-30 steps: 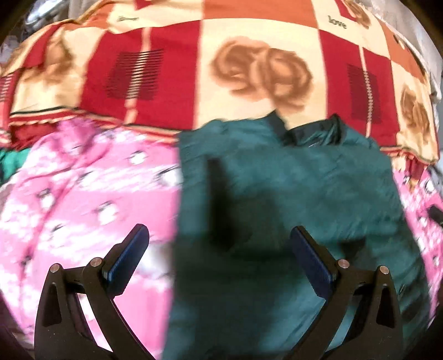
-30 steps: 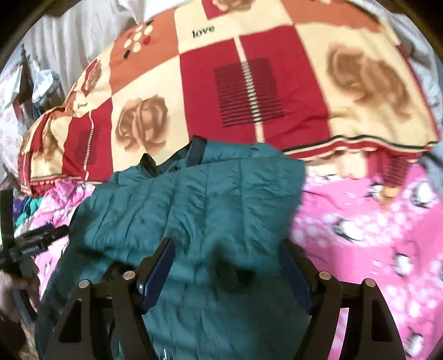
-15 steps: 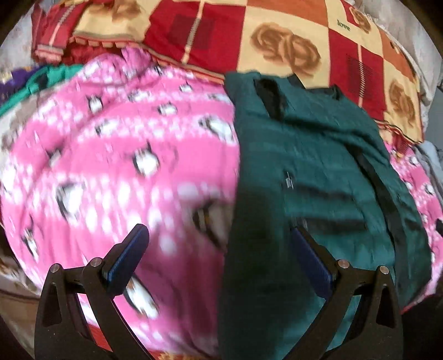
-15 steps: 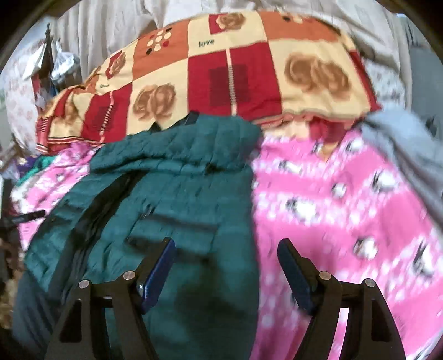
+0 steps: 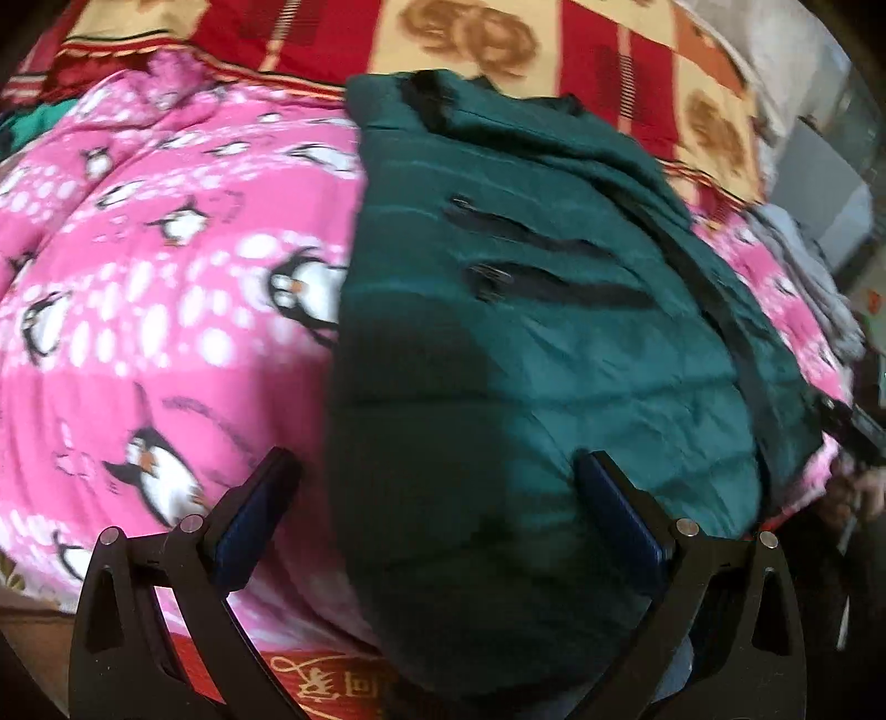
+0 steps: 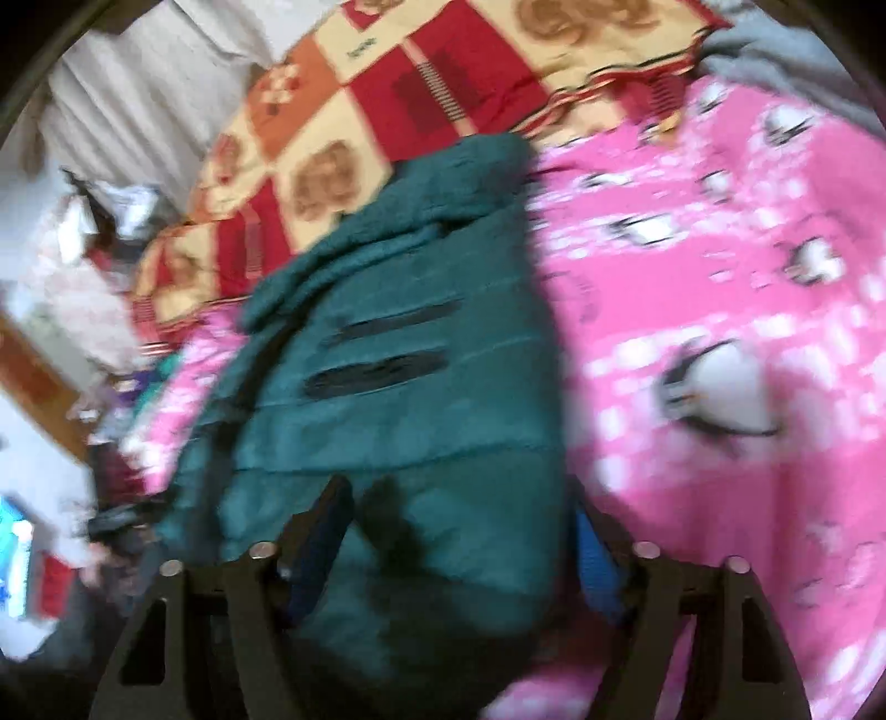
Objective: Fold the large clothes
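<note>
A dark green quilted jacket (image 5: 531, 343) lies folded lengthwise on a pink penguin blanket (image 5: 155, 288). It also shows in the right wrist view (image 6: 410, 421), with two black zip pockets facing up. My left gripper (image 5: 437, 498) is open over the jacket's near left edge, its jaws straddling that edge. My right gripper (image 6: 459, 531) is open over the jacket's near hem, jaws wide on either side of the fabric. Neither gripper holds anything.
A red, cream and orange rose-patterned quilt (image 5: 498, 50) lies beyond the jacket and also shows in the right wrist view (image 6: 443, 94). Grey cloth (image 6: 775, 61) lies at the far right. Clutter (image 6: 83, 232) sits left of the bed. The bed's front edge (image 5: 332, 687) is near.
Both grippers have pulled back from the jacket's collar end to its near hem, still open. The jacket now shows along its whole length. The right wrist view has tilted and blurred.
</note>
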Demonstrator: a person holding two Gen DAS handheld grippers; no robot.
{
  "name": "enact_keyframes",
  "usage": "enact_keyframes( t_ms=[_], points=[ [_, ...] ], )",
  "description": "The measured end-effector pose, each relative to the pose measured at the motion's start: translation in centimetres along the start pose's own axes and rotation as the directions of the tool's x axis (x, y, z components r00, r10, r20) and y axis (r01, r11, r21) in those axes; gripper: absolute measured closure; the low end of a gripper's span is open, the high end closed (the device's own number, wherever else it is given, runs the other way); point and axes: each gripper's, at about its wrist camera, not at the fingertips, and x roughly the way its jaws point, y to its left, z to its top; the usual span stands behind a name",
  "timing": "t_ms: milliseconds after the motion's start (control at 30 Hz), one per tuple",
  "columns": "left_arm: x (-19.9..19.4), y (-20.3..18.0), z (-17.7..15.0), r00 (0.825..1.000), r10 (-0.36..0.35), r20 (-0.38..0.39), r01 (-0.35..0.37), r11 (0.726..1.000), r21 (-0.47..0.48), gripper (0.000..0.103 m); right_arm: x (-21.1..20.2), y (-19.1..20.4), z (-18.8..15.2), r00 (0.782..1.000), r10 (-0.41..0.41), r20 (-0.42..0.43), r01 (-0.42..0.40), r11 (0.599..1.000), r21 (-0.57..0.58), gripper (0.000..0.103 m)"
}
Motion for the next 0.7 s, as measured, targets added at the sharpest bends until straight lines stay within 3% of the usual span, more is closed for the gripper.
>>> enact_keyframes(
  t_ms=[67,100,300,400,467,567,700],
  points=[
    [-0.2,-0.7,-0.2,1.0,-0.01,0.019,0.01,1.0,0.027,0.008,0.2,0.8,-0.2,1.0,-0.014,-0.002,0.014,0.999,-0.049,0.037],
    [-0.2,-0.8,-0.1,1.0,-0.011,0.025,0.01,1.0,0.027,0.017,0.3,1.0,-0.1,0.999,-0.032,-0.008,0.032,0.998,-0.06,0.037],
    [-0.4,-0.6,0.8,0.998,-0.017,0.068,0.019,0.999,-0.026,0.044,1.7,1.1,-0.3,0.995,-0.098,-0.029,0.096,0.994,-0.056,0.039],
    [-1.3,-0.1,0.9,0.991,-0.073,0.108,0.079,0.996,-0.048,0.045,1.5,0.9,-0.5,0.994,-0.101,-0.028,0.099,0.992,-0.074,0.038],
    [-1.9,-0.1,0.9,0.986,-0.093,0.137,0.1,0.994,-0.04,0.045,0.5,1.3,-0.3,0.998,-0.067,0.015,0.068,0.993,-0.099,0.047],
    [-2.2,0.5,1.0,0.979,-0.125,0.159,0.136,0.989,-0.06,0.045,-0.7,2.1,-0.1,0.996,-0.03,0.089,0.042,0.989,-0.145,0.049],
    [-1.1,1.0,1.5,0.98,-0.134,0.148,0.15,0.983,-0.107,0.045,1.6,1.0,-0.5,0.998,-0.067,-0.003,0.066,0.993,-0.097,0.048]
  ],
)
